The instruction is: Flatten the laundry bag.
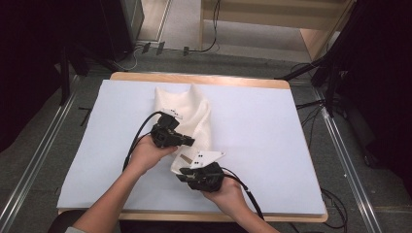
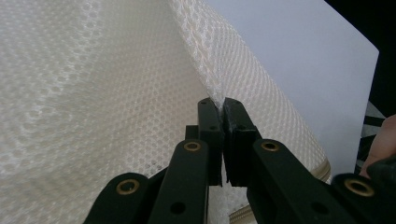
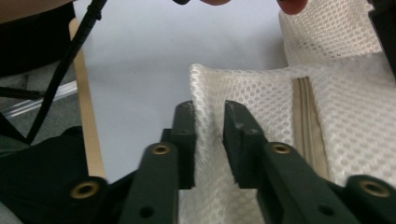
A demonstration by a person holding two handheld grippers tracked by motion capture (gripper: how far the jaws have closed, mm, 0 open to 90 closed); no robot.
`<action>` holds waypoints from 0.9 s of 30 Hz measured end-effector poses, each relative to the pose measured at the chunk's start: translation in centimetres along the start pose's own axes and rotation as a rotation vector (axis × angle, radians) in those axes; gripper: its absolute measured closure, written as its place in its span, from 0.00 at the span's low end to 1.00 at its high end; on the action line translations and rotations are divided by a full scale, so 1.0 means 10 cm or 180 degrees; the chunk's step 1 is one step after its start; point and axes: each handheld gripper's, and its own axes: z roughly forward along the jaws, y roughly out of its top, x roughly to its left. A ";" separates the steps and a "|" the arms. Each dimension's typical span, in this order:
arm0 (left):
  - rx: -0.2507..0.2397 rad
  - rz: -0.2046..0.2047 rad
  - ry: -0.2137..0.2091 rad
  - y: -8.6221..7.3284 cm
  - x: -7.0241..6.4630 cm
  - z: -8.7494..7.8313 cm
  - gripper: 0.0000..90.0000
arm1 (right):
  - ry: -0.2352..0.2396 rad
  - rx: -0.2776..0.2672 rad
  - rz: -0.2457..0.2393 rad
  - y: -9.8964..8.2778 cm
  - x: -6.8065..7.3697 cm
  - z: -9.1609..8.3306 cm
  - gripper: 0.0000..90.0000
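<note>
Nearest, at 6 o'clock on the counter (image 1: 272, 145), the right gripper (image 3: 208, 109) is seen with jaws parted around the mesh laundry bag's (image 1: 192, 114) edge, so that corner could be dropped. Further up, a fold is pinched tight by the left gripper (image 2: 219, 103); mesh could be snagged if yanked.

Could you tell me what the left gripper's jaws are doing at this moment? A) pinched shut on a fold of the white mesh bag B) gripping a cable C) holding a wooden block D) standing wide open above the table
A: in the left gripper view, the left gripper has its jaws closed together on a ridge of the white mesh bag.
</note>
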 end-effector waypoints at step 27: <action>-0.0346 -0.0247 0.0338 -0.40 0.24 -0.85 0.98 | -0.0427 -0.0249 0.0281 -0.01 -0.43 -0.49 0.79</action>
